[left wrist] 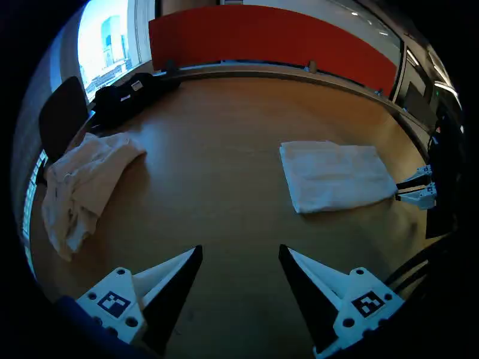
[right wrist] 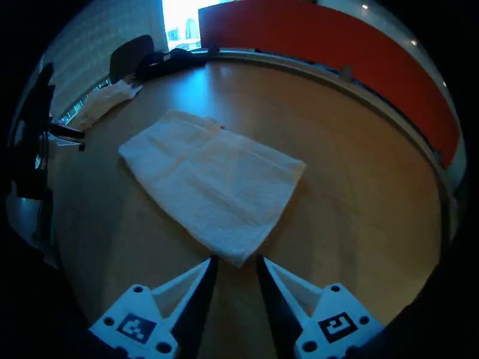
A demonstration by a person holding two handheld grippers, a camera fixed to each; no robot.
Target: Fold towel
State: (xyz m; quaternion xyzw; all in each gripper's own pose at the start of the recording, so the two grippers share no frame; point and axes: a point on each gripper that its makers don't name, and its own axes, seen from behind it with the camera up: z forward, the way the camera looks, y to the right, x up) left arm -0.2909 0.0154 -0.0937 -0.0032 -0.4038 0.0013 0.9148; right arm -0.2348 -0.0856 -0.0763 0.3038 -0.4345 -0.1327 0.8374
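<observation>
The towel (right wrist: pixel 215 185) is seen to be white terry cloth, soft and nubbly. The bench (left wrist: pixel 227 137) is finished in smooth wood with a faint sheen. The left tongs (left wrist: pixel 239 248) are formed of matt white plastic, black-faced inside.

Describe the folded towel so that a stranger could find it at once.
Start from the long wooden table before the red partition. Two pale cloths lie on it; the folded towel is the flat, neat rectangle, unlike the crumpled heap near the black bag.
</observation>
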